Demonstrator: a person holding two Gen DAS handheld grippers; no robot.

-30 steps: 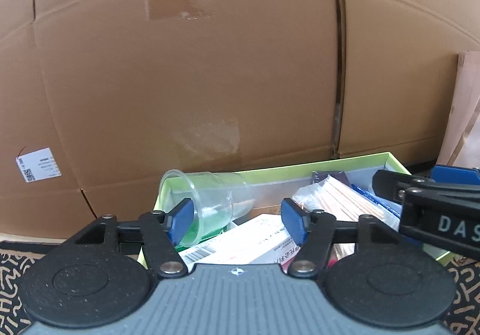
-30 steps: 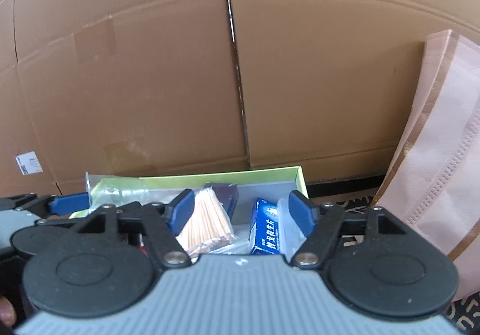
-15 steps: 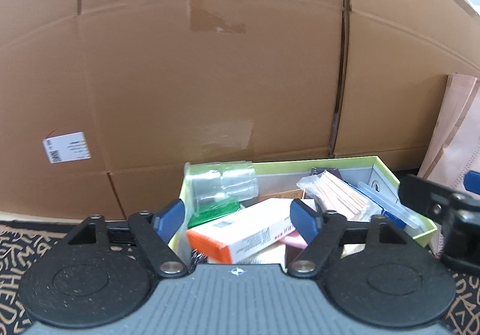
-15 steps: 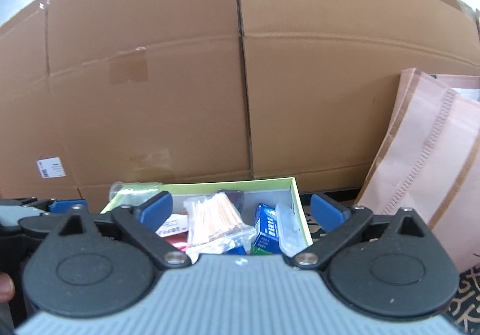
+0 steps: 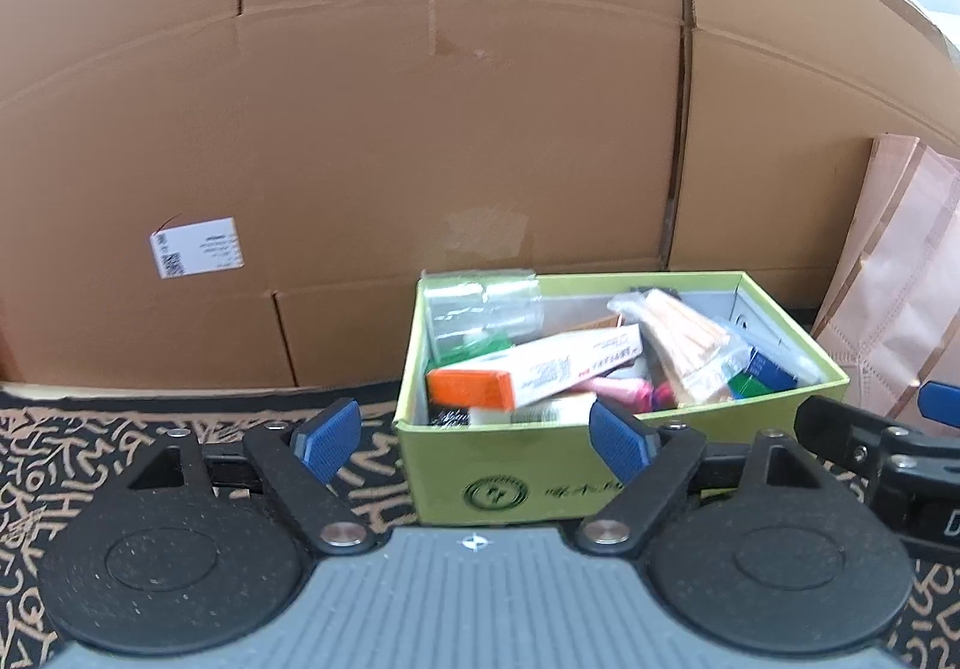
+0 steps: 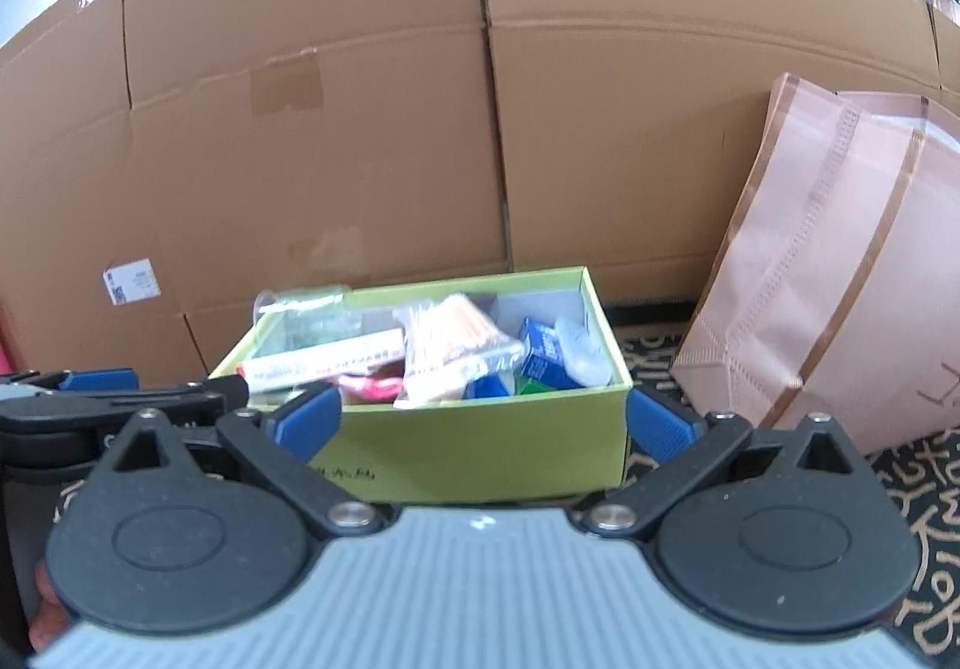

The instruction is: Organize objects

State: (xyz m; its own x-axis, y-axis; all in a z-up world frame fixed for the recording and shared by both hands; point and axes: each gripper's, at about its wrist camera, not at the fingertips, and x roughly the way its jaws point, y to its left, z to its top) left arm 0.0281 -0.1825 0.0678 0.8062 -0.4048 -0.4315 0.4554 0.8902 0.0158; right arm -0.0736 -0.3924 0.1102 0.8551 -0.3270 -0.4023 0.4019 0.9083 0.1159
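Observation:
A lime-green open box (image 5: 534,480) (image 6: 480,447) stands on a patterned mat, full of items. Inside are a clear plastic cup (image 5: 480,312) on its side, a white and orange carton (image 5: 540,375) (image 6: 324,360), a bag of cotton swabs (image 5: 690,351) (image 6: 456,345) and a blue carton (image 6: 543,357). My left gripper (image 5: 474,441) is open and empty, in front of the box's near left corner. My right gripper (image 6: 480,426) is open and empty, with the box's near wall between its pads.
Large cardboard boxes (image 5: 420,129) (image 6: 480,129) form a wall right behind the green box. A pink non-woven bag (image 6: 840,273) (image 5: 900,279) leans to the right of it. The black and tan patterned mat (image 5: 120,429) covers the floor.
Both grippers have pulled back and up from over the box, so the whole box now shows. Both have opened wider. The cup lies in the box's back left corner.

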